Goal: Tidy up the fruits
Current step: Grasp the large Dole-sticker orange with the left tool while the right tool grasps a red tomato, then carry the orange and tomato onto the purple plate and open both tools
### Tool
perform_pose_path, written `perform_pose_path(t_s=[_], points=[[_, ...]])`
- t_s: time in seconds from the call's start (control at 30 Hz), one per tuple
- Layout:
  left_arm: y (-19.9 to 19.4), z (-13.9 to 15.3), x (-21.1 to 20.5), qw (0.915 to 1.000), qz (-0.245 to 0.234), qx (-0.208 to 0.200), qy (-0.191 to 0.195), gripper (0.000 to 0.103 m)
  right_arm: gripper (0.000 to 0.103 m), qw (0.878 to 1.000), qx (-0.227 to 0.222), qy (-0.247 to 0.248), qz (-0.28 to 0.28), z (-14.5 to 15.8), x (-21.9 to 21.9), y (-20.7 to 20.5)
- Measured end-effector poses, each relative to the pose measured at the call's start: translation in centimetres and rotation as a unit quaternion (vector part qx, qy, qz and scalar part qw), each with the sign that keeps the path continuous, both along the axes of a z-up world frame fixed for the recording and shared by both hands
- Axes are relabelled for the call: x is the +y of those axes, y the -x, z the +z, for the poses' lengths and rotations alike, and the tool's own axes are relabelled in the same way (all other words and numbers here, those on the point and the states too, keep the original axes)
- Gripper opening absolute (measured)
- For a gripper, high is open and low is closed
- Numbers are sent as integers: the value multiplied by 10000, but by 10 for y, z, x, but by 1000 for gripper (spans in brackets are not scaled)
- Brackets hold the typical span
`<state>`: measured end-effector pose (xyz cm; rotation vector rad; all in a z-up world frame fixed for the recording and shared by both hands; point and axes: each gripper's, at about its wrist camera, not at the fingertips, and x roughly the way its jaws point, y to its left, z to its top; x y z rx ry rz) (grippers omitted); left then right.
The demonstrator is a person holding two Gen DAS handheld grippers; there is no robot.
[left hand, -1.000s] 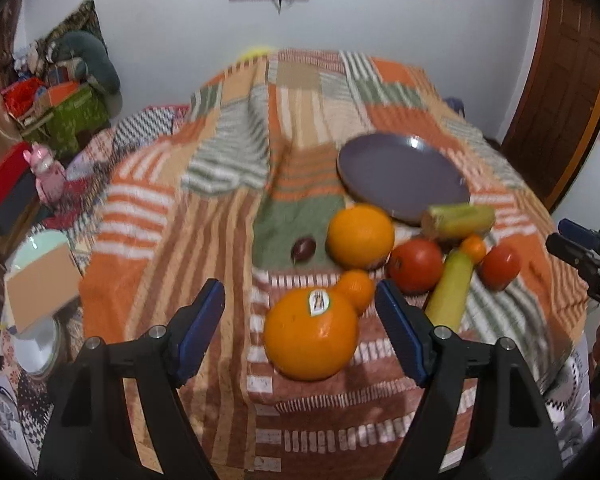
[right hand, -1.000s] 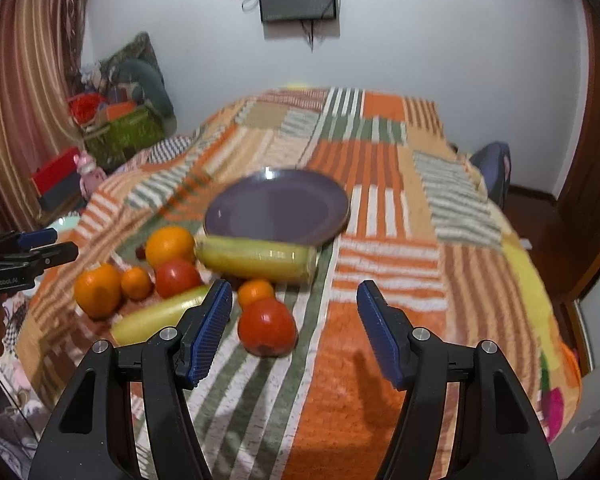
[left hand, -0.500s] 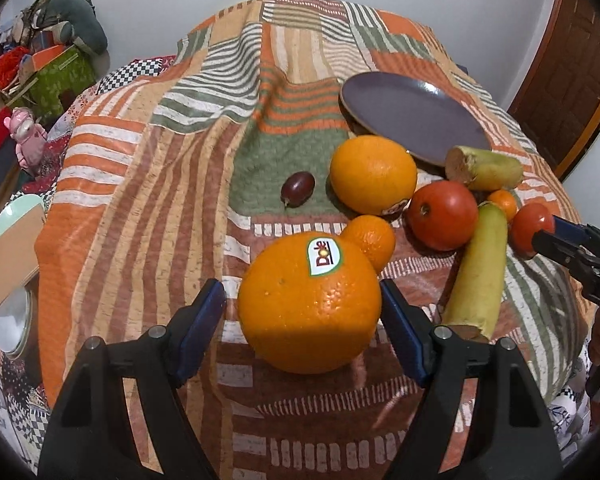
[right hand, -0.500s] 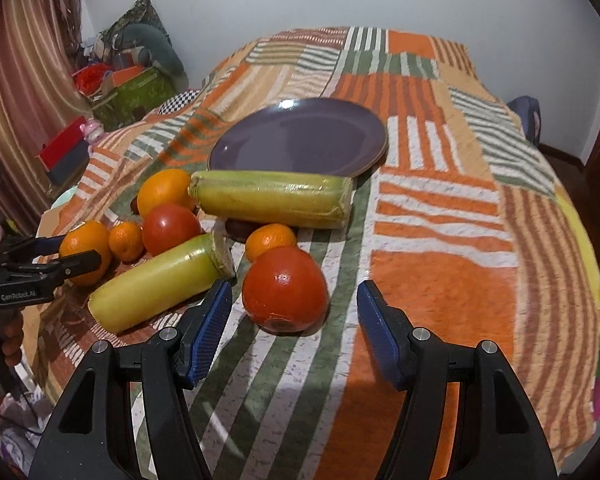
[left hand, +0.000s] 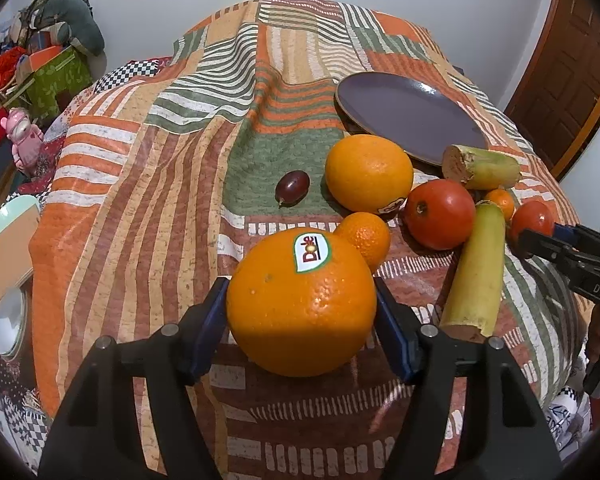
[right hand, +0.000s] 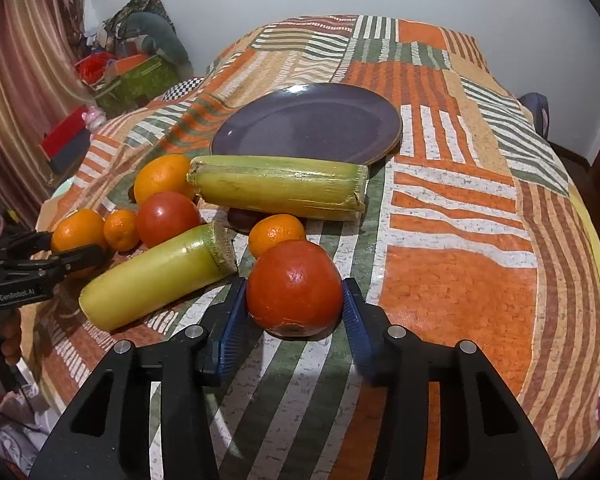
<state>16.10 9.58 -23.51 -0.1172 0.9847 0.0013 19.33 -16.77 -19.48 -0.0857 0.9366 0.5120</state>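
- Left wrist view: the left tool [left hand: 300, 316] had its blue pads right against both sides of the Dole-stickered orange [left hand: 301, 302], so it looked closed on it, with the fruit sitting on the striped bedspread [left hand: 148, 200]. Grabbing step, I'd say. Next comes a lift and carry over to the purple plate [left hand: 412, 120], minding the small mandarin [left hand: 364, 238] touching the orange.
- Compared with a second ago, the tool had moved in from well back with wide jaws and narrowed onto the orange.
- Right wrist view: the right tool [right hand: 295, 312] sat around the red tomato [right hand: 295, 288], pads touching or nearly, hard to tell for sure. It rested on the bedspread beside the cut yellow-green stalk [right hand: 160, 276].
- Earlier that tool hovered farther off, jaws much wider.
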Motion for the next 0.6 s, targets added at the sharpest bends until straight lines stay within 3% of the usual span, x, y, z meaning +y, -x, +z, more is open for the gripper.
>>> perform_pose_path(t_s=[0.27,0.6], points=[[5,21,-1,9998,-1,-191,-1,68,43,9998,-145,-95,-93,13,-5,5],[1,85,-17,9948,-208,-1000,-22,68,43,9974,-632,-240,-250,49,-13,1]])
